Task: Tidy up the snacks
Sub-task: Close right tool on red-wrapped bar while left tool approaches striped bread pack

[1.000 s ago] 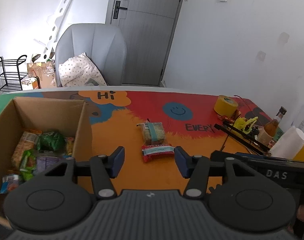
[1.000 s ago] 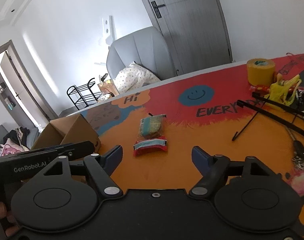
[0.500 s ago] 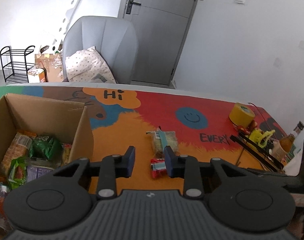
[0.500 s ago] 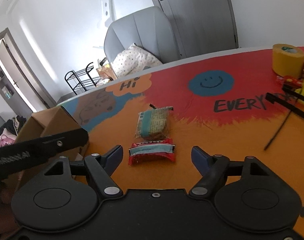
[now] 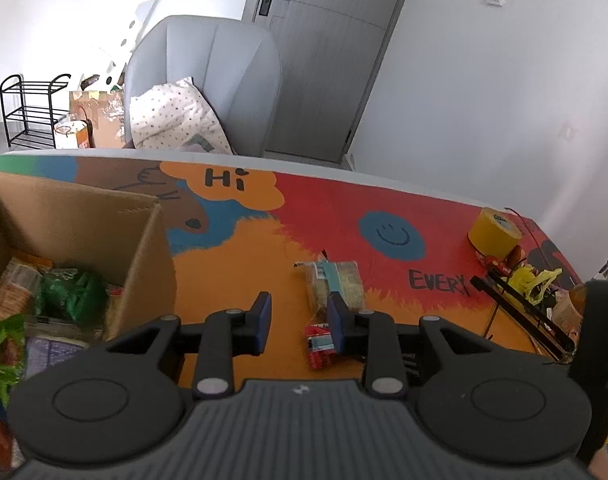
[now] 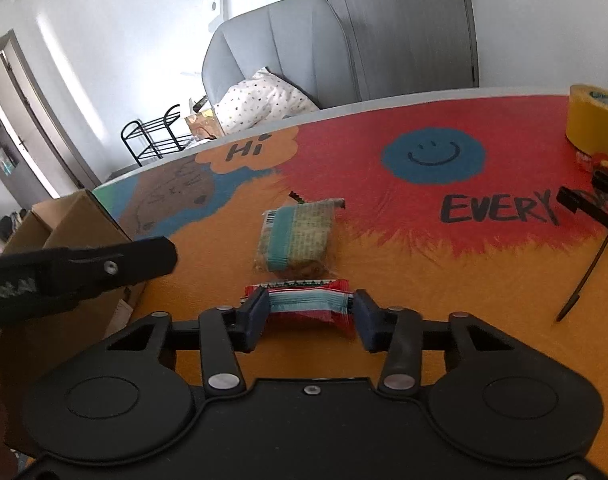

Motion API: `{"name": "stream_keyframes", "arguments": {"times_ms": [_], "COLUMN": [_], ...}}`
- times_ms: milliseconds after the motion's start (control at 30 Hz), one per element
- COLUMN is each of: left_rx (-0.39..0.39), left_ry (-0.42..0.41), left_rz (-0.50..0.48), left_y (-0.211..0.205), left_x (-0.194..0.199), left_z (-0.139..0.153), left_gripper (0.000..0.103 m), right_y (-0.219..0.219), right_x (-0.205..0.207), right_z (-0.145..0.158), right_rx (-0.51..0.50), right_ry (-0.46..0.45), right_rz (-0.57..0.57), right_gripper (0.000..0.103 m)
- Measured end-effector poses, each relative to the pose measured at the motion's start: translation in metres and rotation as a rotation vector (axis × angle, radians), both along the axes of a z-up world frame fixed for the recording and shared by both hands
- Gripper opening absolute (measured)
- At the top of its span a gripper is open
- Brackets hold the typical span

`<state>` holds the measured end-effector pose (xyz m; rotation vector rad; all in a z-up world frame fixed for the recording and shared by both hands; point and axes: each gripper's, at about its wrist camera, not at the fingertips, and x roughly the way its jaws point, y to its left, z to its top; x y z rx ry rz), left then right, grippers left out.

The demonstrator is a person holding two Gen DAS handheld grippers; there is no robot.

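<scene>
A red snack packet with a blue and white band [image 6: 306, 304] lies on the orange part of the table. My right gripper [image 6: 308, 318] is low over it, its jaws around the packet's two ends and closing in. A tan cracker pack with a teal band [image 6: 297, 236] lies just behind it. My left gripper [image 5: 297, 318] hovers empty with its jaws partly open, right of the cardboard box [image 5: 143, 240], which holds several snacks [image 5: 71, 292]. The red packet [image 5: 320, 346] and cracker pack [image 5: 344, 284] show past its right finger.
A yellow tape roll [image 5: 494, 234] stands at the table's right. Black rods, yellow scraps [image 5: 532, 280] and a bottle clutter the right edge. A grey chair with a dotted pillow [image 5: 179, 120] stands behind the table. The left gripper's side [image 6: 83, 268] crosses the right wrist view.
My right gripper has moved forward and down onto the red packet and its jaws have narrowed around it. My left gripper has narrowed its jaws and shifted left toward the box.
</scene>
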<state>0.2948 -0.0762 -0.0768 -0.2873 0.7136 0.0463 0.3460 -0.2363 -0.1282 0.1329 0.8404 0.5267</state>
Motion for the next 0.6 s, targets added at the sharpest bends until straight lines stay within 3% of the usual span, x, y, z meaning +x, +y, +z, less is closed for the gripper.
{"name": "stream_keyframes", "arguments": {"times_ms": [267,367,433,600], "left_rx": [0.016,0.026,0.024,0.044], "left_ry": [0.024,0.031,0.036,0.041], "left_rz": [-0.032,-0.035,-0.047,-0.048], "left_y": [-0.017,-0.024,-0.029,-0.038], "left_x": [0.016,0.023,0.028,0.041], "left_z": [-0.011,-0.014,-0.017,-0.025], "left_gripper": [0.034,0.046,0.058,0.06], "right_y": [-0.027,-0.038,-0.046,-0.064], "right_x": [-0.003,-0.004,-0.004,-0.006], "right_z": [0.002,0.003,0.001,0.0], "right_rx": [-0.018,-0.036,-0.062,-0.047], "right_ry": [-0.001,-0.008,-0.009,0.003], "right_rz": [-0.05,-0.08,-0.106,-0.149], "right_gripper": [0.039,0.037,0.024,0.023]}}
